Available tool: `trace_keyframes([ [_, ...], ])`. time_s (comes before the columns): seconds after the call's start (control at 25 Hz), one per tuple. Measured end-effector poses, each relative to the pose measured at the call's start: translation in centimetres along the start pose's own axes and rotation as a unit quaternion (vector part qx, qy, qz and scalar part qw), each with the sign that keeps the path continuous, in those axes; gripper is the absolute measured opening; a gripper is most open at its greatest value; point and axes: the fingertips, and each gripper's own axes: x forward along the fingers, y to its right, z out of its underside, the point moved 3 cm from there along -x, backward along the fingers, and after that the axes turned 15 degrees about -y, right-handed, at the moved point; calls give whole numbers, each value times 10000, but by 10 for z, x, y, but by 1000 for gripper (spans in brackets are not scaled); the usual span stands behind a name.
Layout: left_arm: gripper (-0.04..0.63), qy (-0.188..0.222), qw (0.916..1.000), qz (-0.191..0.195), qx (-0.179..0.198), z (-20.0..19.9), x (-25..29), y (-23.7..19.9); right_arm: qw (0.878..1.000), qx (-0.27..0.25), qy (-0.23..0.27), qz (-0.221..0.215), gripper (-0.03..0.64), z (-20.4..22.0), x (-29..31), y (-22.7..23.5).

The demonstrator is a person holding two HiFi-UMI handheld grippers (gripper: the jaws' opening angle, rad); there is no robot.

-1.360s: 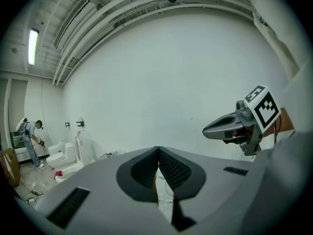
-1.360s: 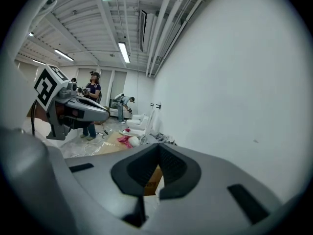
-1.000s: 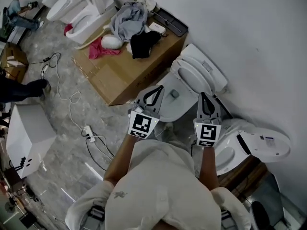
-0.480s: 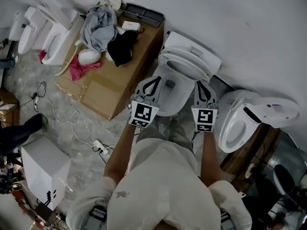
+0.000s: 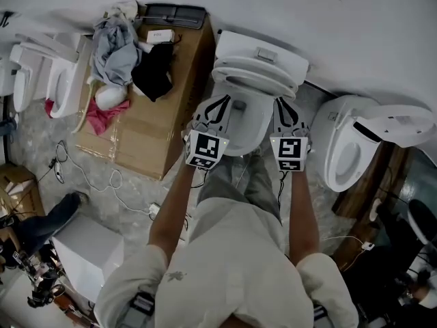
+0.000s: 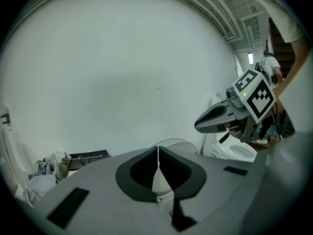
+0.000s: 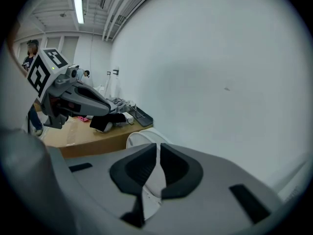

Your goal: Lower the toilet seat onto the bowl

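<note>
Toilet now square between left claw, right claw; right jaws mid-opening, empty

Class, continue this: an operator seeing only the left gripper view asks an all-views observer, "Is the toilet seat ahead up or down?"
Observer: Up. In the head view the seat leans back against the tank, leaving the bowl open.
Operator: Where am I relative to it?
Observer: The left gripper is at the bowl's left side.
Operator: And the other gripper's jaws?
Observer: The right gripper, in its own view, has jaws opening with nothing between them.
</note>
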Motion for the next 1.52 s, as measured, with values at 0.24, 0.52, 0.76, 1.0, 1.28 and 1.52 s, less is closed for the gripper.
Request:
trace_keyframes([
  [0.24, 31, -4, 9995, 161, 267, -4, 27, -7, 9997, 23, -160, 158, 44, 11, 21, 0],
  [0.52, 66, -62, 9981, 221, 573, -10, 58, -14, 9991, -182, -225, 296, 63, 11, 45, 9],
  [0.76, 86, -170, 9959, 340, 817, -8, 84, -23, 9981, -396, -407, 257, 93, 14, 68, 8],
  [1.0, 135, -329, 9922, 530, 1076, -2, 106, -26, 9962, -588, -604, 210, 123, 19, 88, 9],
  [1.28, 169, -493, 9884, 688, 1260, 6, 123, -26, 9950, -617, -737, 269, 138, 25, 102, 9],
  [1.52, 176, -544, 9882, 668, 1264, 11, 128, -24, 9960, -498, -631, 397, 138, 28, 101, 7],
])
